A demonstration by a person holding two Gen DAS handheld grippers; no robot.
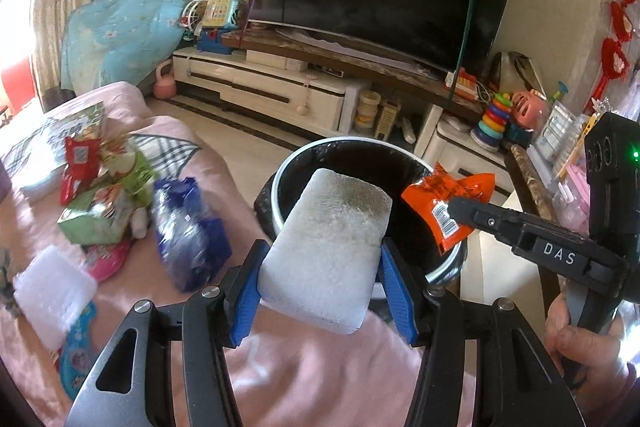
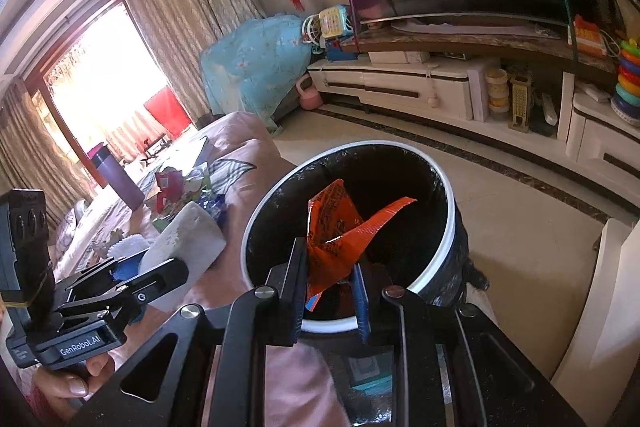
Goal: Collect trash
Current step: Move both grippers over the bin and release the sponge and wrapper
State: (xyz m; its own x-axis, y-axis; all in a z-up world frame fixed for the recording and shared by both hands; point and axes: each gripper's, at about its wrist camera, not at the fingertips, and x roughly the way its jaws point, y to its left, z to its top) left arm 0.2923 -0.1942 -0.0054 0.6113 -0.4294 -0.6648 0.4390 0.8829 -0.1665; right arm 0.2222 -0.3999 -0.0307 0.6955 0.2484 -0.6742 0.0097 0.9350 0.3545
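The trash bin with its white rim and dark liner serves as the landmark here. Nearest the cameras, the left gripper has its blue fingers clamped on either side of a white foam block, which hangs at the near rim of the bin, its far end just reaching over the opening. Beside it, the right gripper pinches an orange snack wrapper by its lower edge, the jaws nearly together with the foil between them; the wrapper sits squarely above the bin's mouth, ready to fall in once released (my reading, since neither piece has been let go).

So two pieces are on the point of being binned, and neither is in yet. How much already lies in the bin I cannot tell, as its inside is dark.

Farther from the bin, off to its left on the pink blanket, plenty remains: a blue crinkled bag closest, then a green packet, a red packet, a second white foam piece and several smaller colourful wrappers. A purple tumbler stands beyond the heap; it looks like no trash.

Judged so, the task is partway at best, with most of the pile still to fetch.
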